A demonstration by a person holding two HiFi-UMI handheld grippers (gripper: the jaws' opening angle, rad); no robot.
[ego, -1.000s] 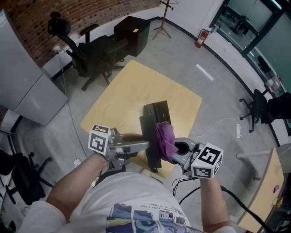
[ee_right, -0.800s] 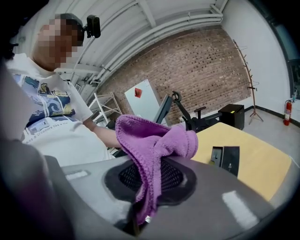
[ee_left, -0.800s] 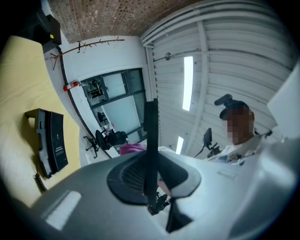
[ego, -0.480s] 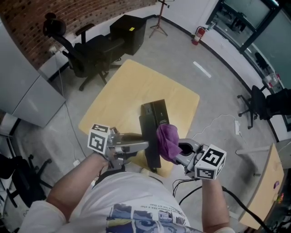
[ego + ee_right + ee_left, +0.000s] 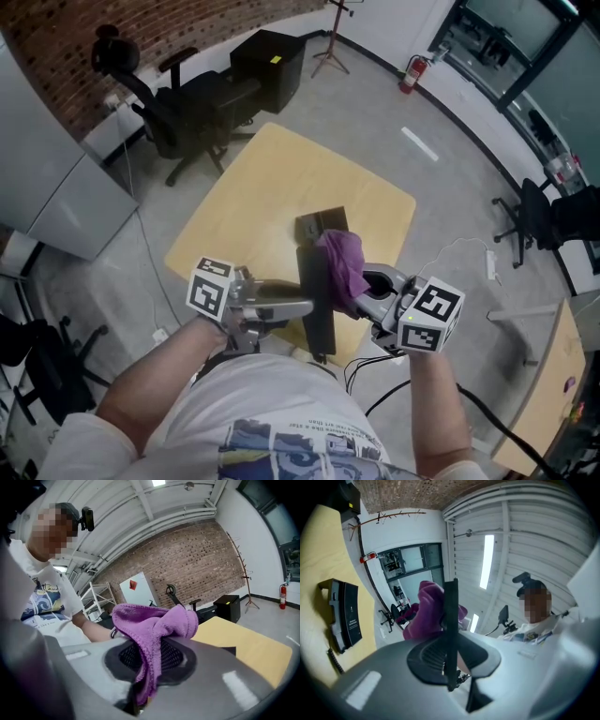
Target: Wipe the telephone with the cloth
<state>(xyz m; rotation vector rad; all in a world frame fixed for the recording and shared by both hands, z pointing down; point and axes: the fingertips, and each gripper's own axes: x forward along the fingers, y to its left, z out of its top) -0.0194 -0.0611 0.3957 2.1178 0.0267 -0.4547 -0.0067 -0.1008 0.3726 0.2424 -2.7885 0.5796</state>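
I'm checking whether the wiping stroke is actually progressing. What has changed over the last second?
The right gripper has slid the purple cloth along the long black phone piece, away from the person and toward its far end. Unchanged: the cloth stays clamped in the right gripper, the left gripper still holds the black piece in about the same spot, and the telephone base rests on the yellow table.

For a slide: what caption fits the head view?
Left gripper holds a flat black panel; right gripper presses a purple cloth against it over the yellow table.

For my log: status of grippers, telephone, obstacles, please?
Left gripper shut on long black piece. Right gripper shut on cloth, against that piece. Telephone lies on table. No obstacle seen.
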